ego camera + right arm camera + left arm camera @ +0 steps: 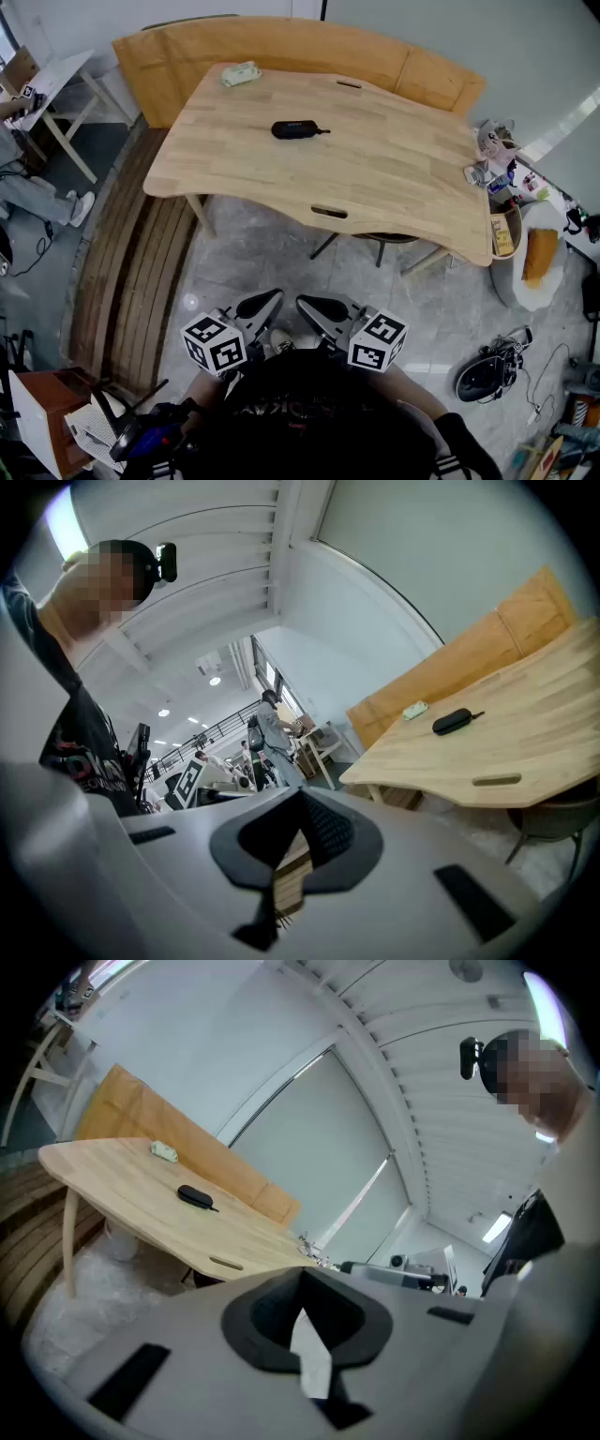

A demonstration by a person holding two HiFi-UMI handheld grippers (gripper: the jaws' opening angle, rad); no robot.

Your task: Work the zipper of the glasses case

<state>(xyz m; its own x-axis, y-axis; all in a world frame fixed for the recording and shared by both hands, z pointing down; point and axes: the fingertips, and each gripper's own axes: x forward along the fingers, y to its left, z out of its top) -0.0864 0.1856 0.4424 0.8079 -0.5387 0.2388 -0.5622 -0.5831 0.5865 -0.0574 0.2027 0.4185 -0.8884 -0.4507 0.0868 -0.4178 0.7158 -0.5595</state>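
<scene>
The black glasses case (298, 129) lies zipped on the light wooden table (394, 178), its pull tab pointing right. It also shows small and far off in the left gripper view (193, 1196) and in the right gripper view (453, 721). Both grippers are held close to the person's body, well short of the table's near edge. My left gripper (270, 300) is shut with nothing between its jaws (302, 1321). My right gripper (307, 306) is shut and empty too (298, 844). Their tips point toward each other and the table.
A pale green packet (241, 73) lies at the table's far left corner. Small clutter (492, 155) sits at its right end, by a white bin (534, 258). A wooden bench (281, 47) curves behind the table. A chair base (375, 242) stands under it; a dark helmet (487, 377) lies on the floor.
</scene>
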